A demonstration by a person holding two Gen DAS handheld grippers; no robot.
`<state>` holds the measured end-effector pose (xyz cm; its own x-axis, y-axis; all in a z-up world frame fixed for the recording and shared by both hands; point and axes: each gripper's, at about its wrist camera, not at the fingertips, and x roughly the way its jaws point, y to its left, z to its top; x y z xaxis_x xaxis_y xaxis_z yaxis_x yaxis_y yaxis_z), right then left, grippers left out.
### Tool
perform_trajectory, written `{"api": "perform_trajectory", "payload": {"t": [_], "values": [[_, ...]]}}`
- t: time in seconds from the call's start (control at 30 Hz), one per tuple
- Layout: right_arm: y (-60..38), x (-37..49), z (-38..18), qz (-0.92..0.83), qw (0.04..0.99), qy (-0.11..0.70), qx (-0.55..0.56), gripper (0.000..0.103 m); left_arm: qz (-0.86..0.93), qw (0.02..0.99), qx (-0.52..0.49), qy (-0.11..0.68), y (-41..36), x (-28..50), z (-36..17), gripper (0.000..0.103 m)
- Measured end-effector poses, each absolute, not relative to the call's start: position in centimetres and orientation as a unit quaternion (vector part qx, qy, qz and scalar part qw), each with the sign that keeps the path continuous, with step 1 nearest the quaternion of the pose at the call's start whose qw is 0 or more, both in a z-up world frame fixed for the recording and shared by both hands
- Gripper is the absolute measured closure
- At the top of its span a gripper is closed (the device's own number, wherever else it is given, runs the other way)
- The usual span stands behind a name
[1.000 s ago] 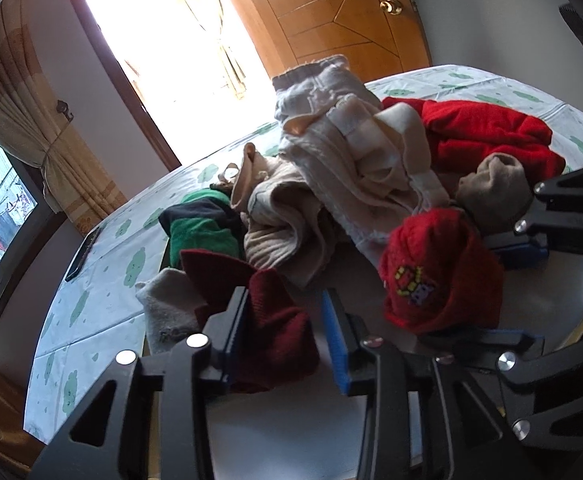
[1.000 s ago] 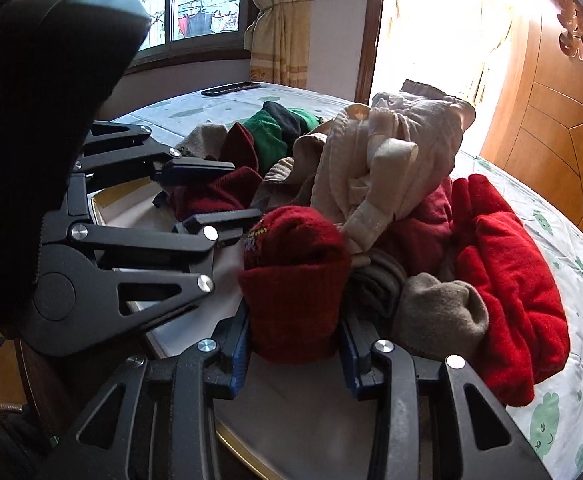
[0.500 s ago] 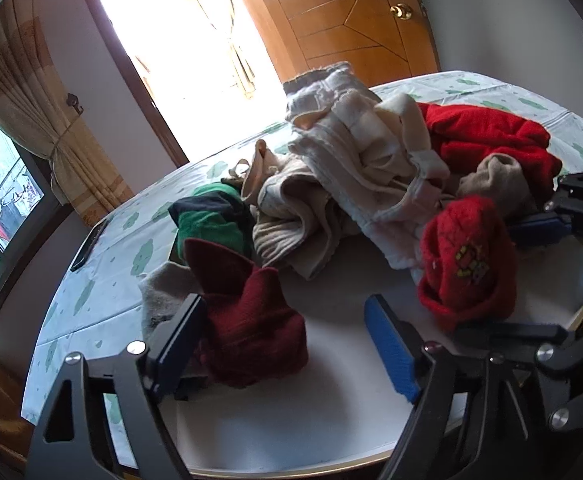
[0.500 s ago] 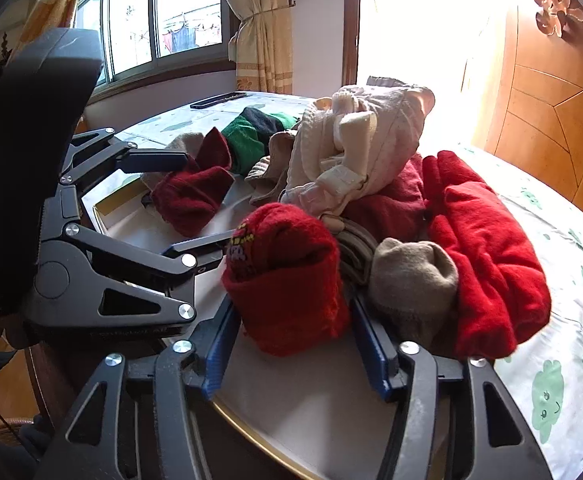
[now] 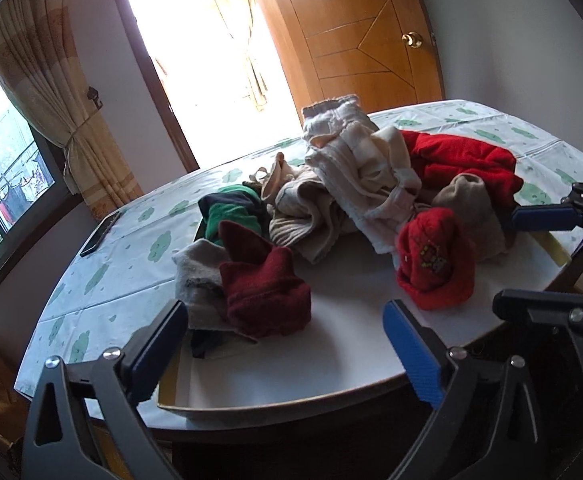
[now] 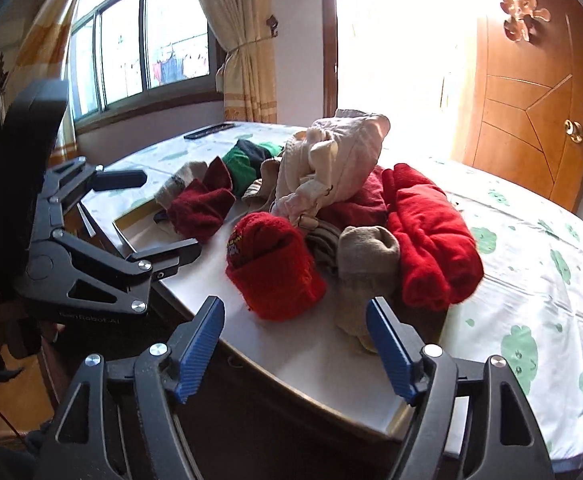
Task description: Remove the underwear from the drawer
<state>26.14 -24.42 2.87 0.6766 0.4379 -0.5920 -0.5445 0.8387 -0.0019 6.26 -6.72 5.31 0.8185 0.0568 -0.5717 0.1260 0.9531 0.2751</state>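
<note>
Both your grippers, left gripper (image 5: 283, 348) and right gripper (image 6: 295, 344), hold nothing, fingers wide; bright red knit bundle (image 6: 273, 266) and dark maroon knit bundle (image 5: 261, 288) lie just beyond them, apparently out already.

Left gripper (image 5: 283, 344) hangs low at the near edge, jaws spread wide, blue pads (image 5: 411, 356) facing each other and nothing between them. Right gripper (image 6: 295, 348) sits the same way, jaws wide apart, fingers (image 6: 201, 350) empty. From the right wrist view the left gripper (image 6: 147, 216) shows side-on at left, its black fingers parted and level, holding nothing.
</note>
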Motion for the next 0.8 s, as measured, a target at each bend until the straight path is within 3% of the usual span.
{"api": "perform_trajectory", "payload": {"t": [0.37, 0.5, 0.8], "values": [[-27.5, 19.5, 4.0, 0.288, 0.923, 0.255, -0.012, 0.027, -0.029, 0.965, 0.109, 0.237, -7.0, -1.5, 7.0, 0.001], [-28.5, 16.6, 4.8, 0.289, 0.931, 0.222, 0.018, 0.022, -0.032, 0.97, 0.108, 0.218, -7.5, -4.0, 7.5, 0.001], [-27.8, 12.6, 6.8, 0.296, 0.942, 0.162, 0.011, 0.021, -0.043, 0.975, 0.088, 0.201, -7.0, -6.7, 7.9, 0.001]]}}
